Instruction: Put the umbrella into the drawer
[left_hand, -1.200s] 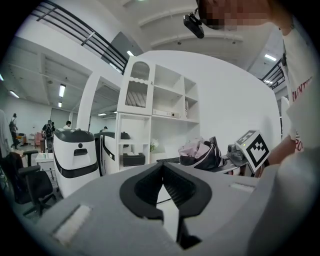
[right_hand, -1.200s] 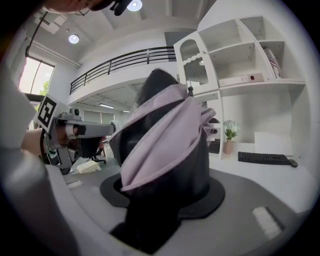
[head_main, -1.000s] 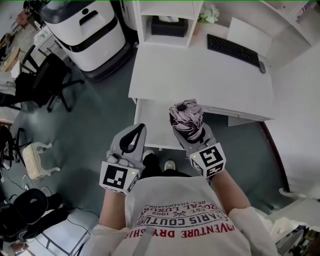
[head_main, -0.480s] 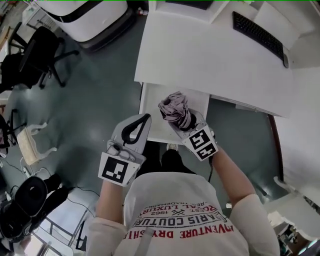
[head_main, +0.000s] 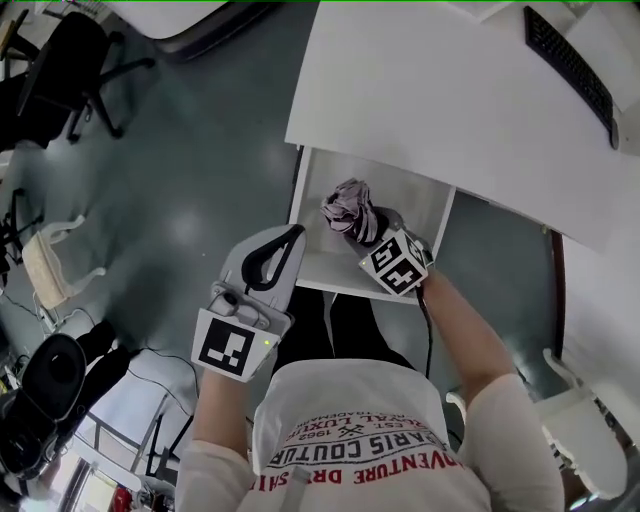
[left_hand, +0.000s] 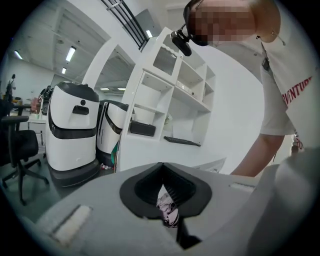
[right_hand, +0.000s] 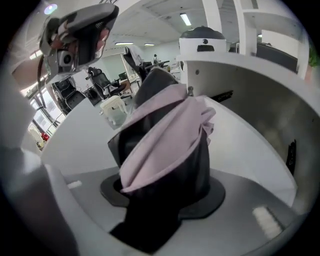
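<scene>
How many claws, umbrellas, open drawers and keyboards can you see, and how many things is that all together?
Claws: 2, the left claw and the right claw
Umbrellas: 1, the umbrella held in the right claw
Open drawers: 1, the drawer under the desk
Keyboards: 1, the keyboard on the desk
Total: 5

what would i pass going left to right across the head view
cream chair → left gripper → umbrella → keyboard; the drawer and the right gripper overlap the umbrella, so they are left out
</scene>
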